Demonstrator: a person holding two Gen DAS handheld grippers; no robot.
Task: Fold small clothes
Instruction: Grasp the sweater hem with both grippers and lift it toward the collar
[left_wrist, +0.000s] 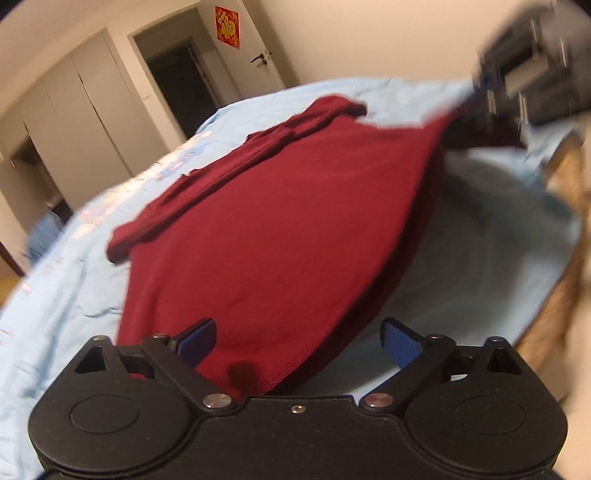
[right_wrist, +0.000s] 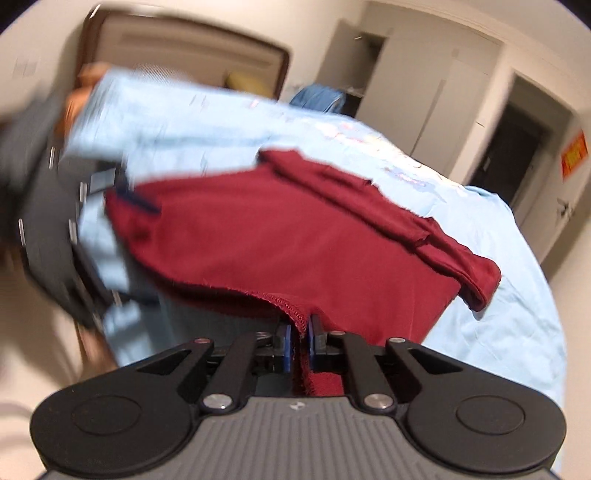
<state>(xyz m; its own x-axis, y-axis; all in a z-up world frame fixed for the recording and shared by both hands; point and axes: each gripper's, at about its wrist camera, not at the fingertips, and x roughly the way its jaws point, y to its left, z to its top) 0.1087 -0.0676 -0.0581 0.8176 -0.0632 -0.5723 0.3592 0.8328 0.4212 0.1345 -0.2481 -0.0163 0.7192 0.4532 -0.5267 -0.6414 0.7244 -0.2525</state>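
Broadly, a pale blue bedsheet (left_wrist: 66, 295) covers the bed and fills most of both wrist views, with a faint printed pattern along its far side; on it lies the dark red garment (left_wrist: 266, 229), the largest thing on the sheet, its main panel spread wide while one edge is lifted off the bed so that a shadowed gap shows beneath it in the left wrist view; a sleeve (left_wrist: 155, 221) lies folded across the upper part of the garment, its cuff end hanging over the panel's edge toward the sheet; behind the bed stand white wardrobe doors (left_wrist: 85, 122), an open dark doorway (left_wrist: 177, 77) and a white door carrying a red and gold square decoration (left_wrist: 227, 27); in the right wrist view a brown headboard (right_wrist: 192, 48) stands at the far end of the bed; the left gripper (left_wrist: 297, 341) has its blue-padded fingers spread wide apart, with the garment's hemmed corner lying between them but neither pad pressing on it; the right gripper (right_wrist: 300, 341) has its blue pads drawn close together and pinches the stitched hem of the garment, a fold of red cloth passing down between the pads; blur softens the outer parts of both views.
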